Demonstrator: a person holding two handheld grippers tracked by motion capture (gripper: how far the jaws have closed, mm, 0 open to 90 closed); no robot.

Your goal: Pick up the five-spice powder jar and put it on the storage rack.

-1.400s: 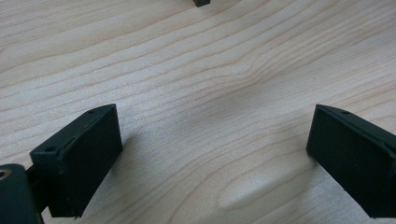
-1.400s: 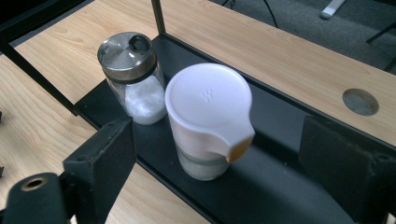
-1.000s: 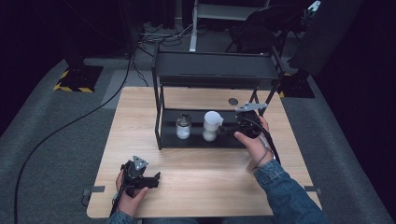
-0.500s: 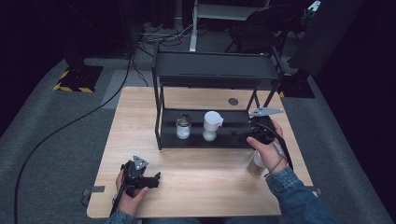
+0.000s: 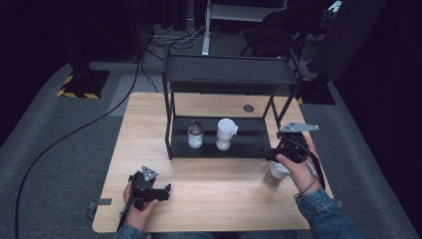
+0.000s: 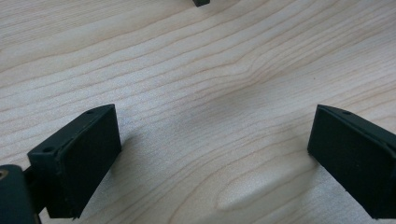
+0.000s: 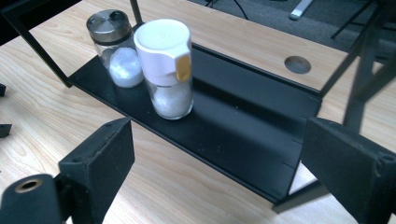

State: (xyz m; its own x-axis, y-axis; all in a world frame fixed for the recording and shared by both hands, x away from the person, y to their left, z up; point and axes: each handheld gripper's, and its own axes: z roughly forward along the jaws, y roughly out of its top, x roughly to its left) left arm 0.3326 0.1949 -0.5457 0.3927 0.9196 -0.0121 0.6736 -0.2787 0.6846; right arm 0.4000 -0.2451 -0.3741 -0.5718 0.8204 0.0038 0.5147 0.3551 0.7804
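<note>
Near the desk's right edge, the right gripper (image 5: 271, 152), jaws wide apart and empty, hovers just above a white-capped jar (image 5: 274, 174) standing on the desk; the left gripper (image 5: 166, 191) rests open near the front edge

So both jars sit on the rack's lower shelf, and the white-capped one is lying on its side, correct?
Not quite. The white-capped jar stands upright, not on its side; the right gripper view shows this. It does sit on the lower shelf of the rack, beside the metal-lidded jar.
</note>
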